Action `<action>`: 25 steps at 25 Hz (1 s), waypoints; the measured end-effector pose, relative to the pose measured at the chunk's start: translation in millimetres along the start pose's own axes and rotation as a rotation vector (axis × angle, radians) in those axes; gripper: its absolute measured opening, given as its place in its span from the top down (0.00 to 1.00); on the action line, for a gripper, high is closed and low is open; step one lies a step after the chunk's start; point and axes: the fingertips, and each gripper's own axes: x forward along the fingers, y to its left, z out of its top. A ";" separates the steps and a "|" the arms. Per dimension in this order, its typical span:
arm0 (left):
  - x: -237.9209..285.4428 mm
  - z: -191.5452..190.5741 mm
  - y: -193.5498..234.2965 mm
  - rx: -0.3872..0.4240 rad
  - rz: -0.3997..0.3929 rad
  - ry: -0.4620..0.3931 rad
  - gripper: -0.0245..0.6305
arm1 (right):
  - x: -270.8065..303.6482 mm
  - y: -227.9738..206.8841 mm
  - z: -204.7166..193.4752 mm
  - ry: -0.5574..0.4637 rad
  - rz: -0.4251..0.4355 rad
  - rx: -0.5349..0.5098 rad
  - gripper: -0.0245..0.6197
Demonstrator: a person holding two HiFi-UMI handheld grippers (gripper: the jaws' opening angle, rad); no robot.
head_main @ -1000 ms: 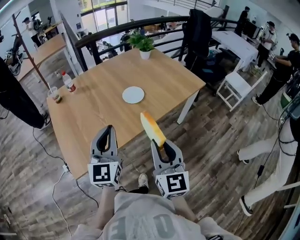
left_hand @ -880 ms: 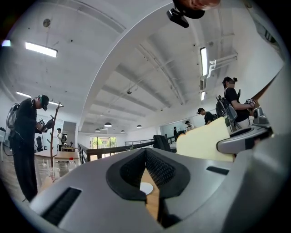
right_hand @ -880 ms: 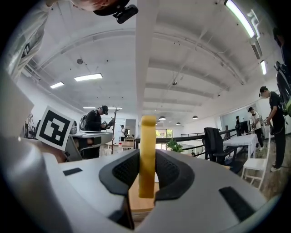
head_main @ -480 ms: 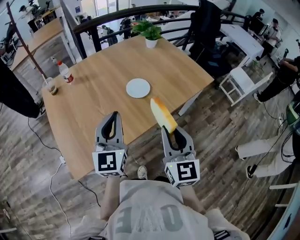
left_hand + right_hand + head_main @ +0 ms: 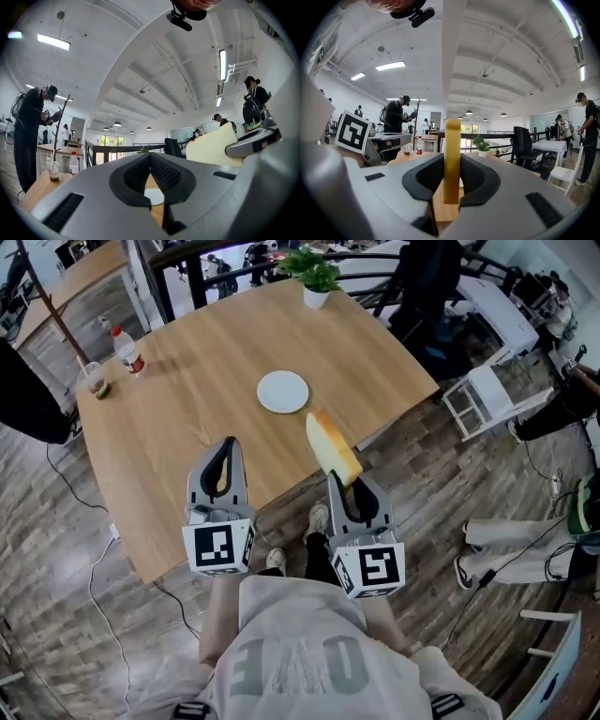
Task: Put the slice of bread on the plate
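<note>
The right gripper (image 5: 349,486) is clamped on the pale, golden-crusted slice of bread (image 5: 330,448); in the right gripper view its two dark ribbed pads (image 5: 427,177) press on either face of the slice (image 5: 452,159), which stands on edge between them and rises well past the jaw tips. In the head view the slice juts forward from that gripper, up in the air over the near edge of the light wooden table (image 5: 187,427). The small round white plate (image 5: 283,391) lies bare on the tabletop just beyond the slice's far end, and the two do not touch. The left gripper (image 5: 225,444) is held level beside the right one, also over the table's near edge, with nothing in it: in the left gripper view its jaw tips (image 5: 150,157) meet, and through the narrow gap beneath them a bit of the plate (image 5: 154,197) and the tabletop shows. At the table's far corner stands a green plant in a white pot (image 5: 317,279), and near its left edge a clear plastic bottle with a red cap (image 5: 123,348) stands beside a clear cup (image 5: 94,381)
</note>
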 end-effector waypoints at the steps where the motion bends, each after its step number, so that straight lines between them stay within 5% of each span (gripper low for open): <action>1: 4.0 -0.1 3.6 0.001 0.008 0.002 0.95 | 5.7 -1.1 0.3 0.001 0.006 0.003 0.82; 13: 91.9 39.2 29.6 0.099 0.080 -0.060 0.95 | 103.4 -67.9 29.1 -0.087 0.064 -0.013 0.82; 25: 168.0 23.6 47.0 0.113 0.170 -0.008 0.95 | 185.7 -118.0 11.1 -0.037 0.128 -0.031 0.82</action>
